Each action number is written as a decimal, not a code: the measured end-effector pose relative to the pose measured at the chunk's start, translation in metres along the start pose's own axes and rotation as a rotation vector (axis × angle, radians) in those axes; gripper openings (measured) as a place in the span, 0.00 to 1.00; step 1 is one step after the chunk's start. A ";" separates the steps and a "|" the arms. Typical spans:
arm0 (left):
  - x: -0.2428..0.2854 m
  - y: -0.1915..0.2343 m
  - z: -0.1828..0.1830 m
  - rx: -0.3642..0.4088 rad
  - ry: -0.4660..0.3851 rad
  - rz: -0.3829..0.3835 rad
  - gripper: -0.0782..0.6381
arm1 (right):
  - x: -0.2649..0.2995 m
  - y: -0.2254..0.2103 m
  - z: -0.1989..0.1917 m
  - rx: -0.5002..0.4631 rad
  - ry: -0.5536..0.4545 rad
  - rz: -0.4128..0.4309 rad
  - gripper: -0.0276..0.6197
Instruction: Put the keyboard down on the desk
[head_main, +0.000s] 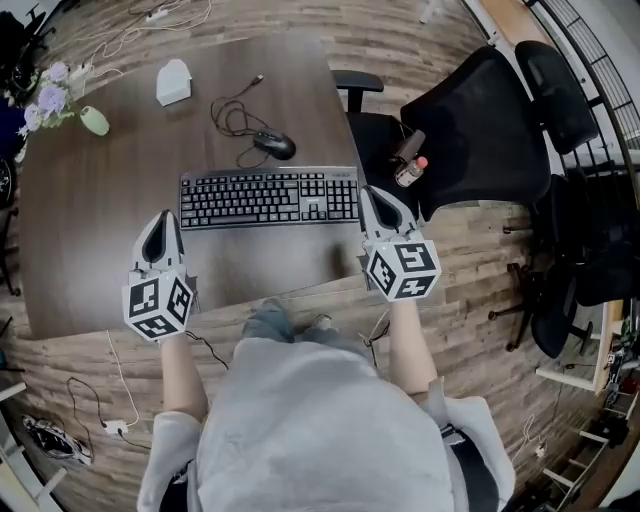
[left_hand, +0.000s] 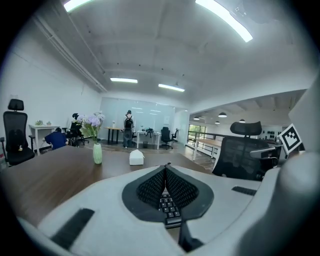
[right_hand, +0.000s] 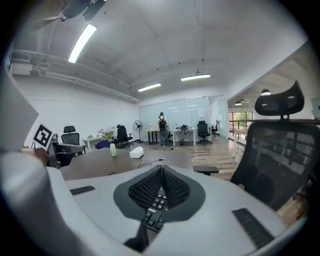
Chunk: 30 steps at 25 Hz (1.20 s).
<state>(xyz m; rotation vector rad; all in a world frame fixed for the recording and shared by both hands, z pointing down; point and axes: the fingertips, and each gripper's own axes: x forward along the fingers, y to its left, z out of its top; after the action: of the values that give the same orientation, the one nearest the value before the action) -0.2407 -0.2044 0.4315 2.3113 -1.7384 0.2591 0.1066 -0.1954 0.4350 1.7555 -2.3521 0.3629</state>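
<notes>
The black keyboard (head_main: 270, 198) lies flat on the dark wooden desk (head_main: 90, 240), parallel to its near edge. My left gripper (head_main: 163, 216) hovers just off the keyboard's left end, jaws shut with nothing between them. My right gripper (head_main: 368, 192) hovers at the keyboard's right end, also shut and empty. In the left gripper view the closed tips (left_hand: 166, 167) meet, and a strip of keyboard keys (left_hand: 168, 207) shows below them. The right gripper view shows the same: tips together (right_hand: 161, 169) above the keys (right_hand: 155, 210).
A black mouse (head_main: 275, 146) with its coiled cable lies behind the keyboard. A white box (head_main: 173, 82) and a green vase of flowers (head_main: 93, 120) stand at the far left. A black office chair (head_main: 480, 125) with a bottle (head_main: 410, 172) on it stands right of the desk.
</notes>
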 end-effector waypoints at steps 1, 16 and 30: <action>-0.005 -0.004 0.004 0.004 -0.013 0.000 0.12 | -0.004 0.001 0.004 -0.006 -0.010 0.009 0.06; -0.084 -0.052 0.054 0.015 -0.170 0.026 0.12 | -0.073 0.011 0.056 -0.051 -0.171 0.101 0.06; -0.135 -0.084 0.070 0.031 -0.272 0.056 0.12 | -0.132 0.008 0.079 -0.083 -0.274 0.121 0.06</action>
<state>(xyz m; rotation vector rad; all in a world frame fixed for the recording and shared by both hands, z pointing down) -0.1975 -0.0786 0.3192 2.4165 -1.9368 -0.0210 0.1359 -0.0967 0.3212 1.7248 -2.6252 0.0402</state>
